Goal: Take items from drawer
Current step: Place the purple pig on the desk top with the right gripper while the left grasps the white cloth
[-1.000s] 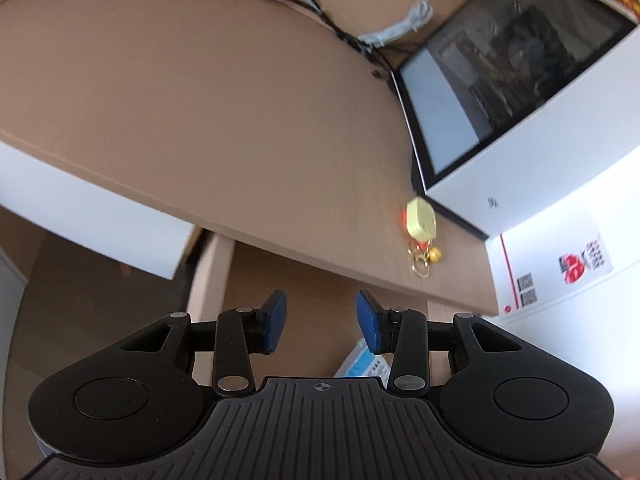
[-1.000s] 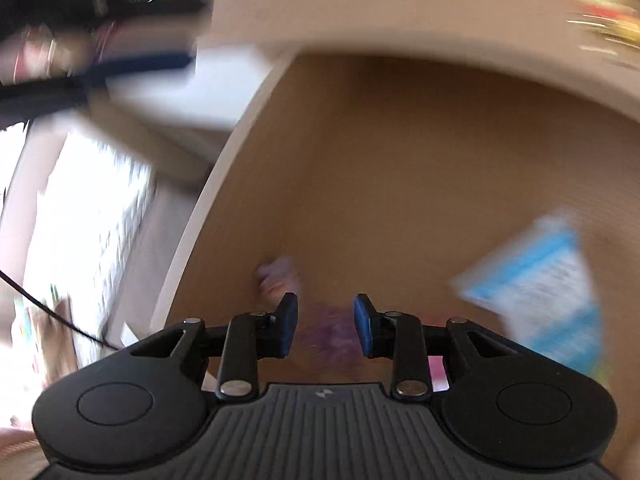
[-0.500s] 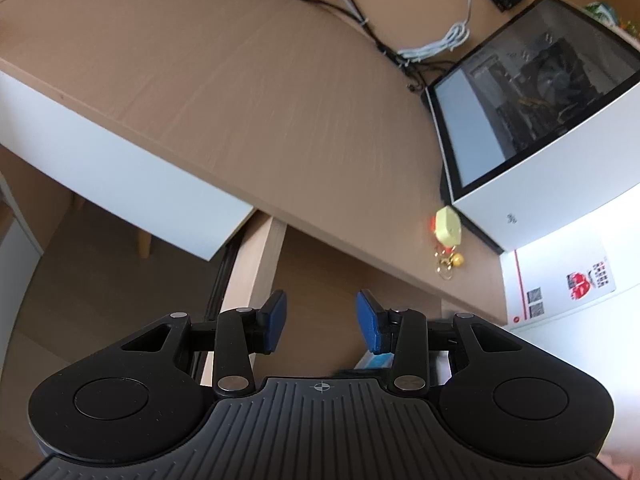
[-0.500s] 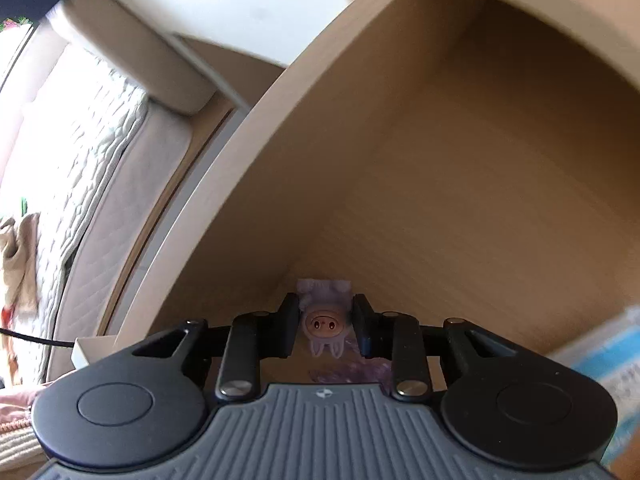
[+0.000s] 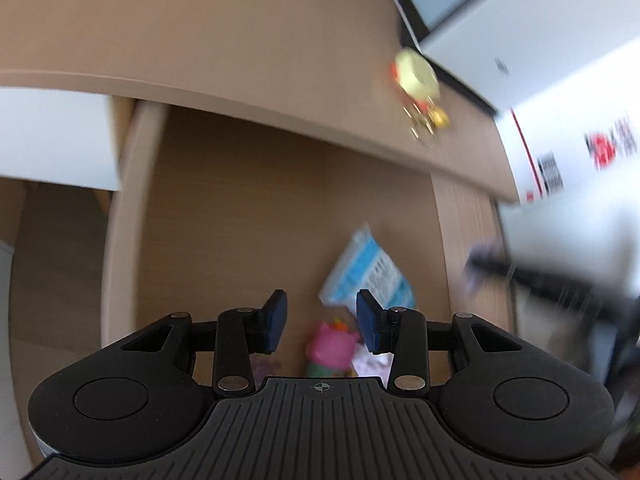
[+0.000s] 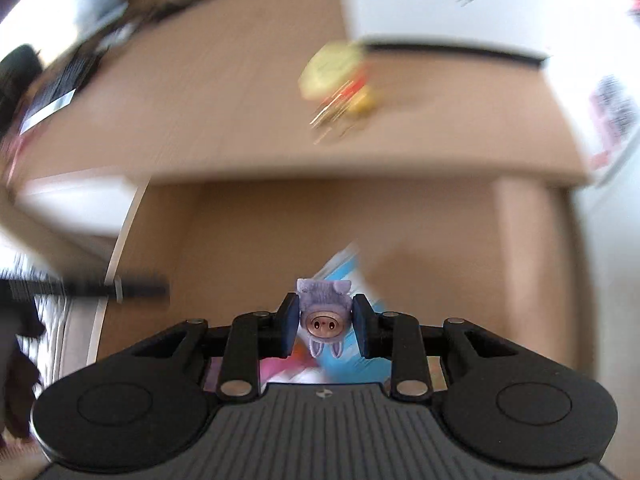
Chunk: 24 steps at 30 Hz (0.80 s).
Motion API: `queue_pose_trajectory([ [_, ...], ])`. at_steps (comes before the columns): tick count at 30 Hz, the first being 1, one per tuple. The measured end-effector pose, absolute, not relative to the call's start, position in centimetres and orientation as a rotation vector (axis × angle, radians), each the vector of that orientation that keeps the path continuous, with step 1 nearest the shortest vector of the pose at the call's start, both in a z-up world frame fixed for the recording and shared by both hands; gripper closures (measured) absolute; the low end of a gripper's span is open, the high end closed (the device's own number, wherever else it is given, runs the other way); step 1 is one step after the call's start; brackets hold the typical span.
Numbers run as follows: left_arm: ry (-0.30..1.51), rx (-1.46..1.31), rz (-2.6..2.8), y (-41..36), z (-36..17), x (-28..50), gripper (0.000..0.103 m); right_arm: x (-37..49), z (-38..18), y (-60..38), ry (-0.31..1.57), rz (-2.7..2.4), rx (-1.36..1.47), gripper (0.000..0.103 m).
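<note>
1. Right gripper (image 6: 323,322): jaws clenched on a small purple pig-faced figurine (image 6: 323,312), held upside down between the pads, above the open drawer (image 6: 240,232).
2. Left gripper (image 5: 321,318): jaws released, nothing between them, pointing down into the drawer (image 5: 224,216).
3. Drawer contents, left wrist view: a pink pig toy (image 5: 330,346) just below the open jaws; a blue-and-white packet (image 5: 366,272) lying flat beyond it, tilted; a pale item beside the pink toy, too blurred to name.
4. Worktop (image 5: 224,28) overhangs the rear of the drawer. On it, near the front edge: a yellow keychain charm (image 5: 416,74) with gold bells, just beside a white computer case (image 5: 528,20).
5. Right wrist view: cables and a keyboard on the far left of the worktop, blurred.
</note>
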<state>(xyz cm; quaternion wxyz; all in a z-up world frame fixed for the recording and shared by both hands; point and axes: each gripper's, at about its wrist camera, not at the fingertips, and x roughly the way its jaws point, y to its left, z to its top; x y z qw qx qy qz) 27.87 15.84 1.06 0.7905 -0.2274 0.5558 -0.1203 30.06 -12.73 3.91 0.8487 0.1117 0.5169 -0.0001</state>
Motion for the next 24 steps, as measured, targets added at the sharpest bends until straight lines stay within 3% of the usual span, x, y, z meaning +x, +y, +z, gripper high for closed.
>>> queue_pose_trajectory([
  [11,1.248,-0.431,-0.305,14.3,1.0,27.6,0.062,36.8,9.5,-19.0,0.855,-0.116,0.253,0.073],
  [12,1.253,-0.425,-0.305,14.2,0.9,27.7,0.062,37.2,9.9,-19.4,0.838,-0.132,0.246,0.063],
  [13,1.259,-0.418,-0.307,14.1,0.8,27.7,0.062,37.5,9.8,-19.4,0.829,-0.154,0.233,0.046],
  [15,1.274,-0.411,-0.315,13.8,0.4,27.8,0.062,36.9,10.1,-19.2,0.807,-0.173,0.212,0.029],
  [19,1.311,-0.417,-0.337,13.2,-0.6,28.1,0.061,33.3,8.9,-18.2,0.819,-0.154,0.186,0.013],
  [24,1.364,-0.450,-0.335,12.4,-1.6,29.3,0.062,27.6,6.6,-17.1,0.878,-0.200,0.137,0.010],
])
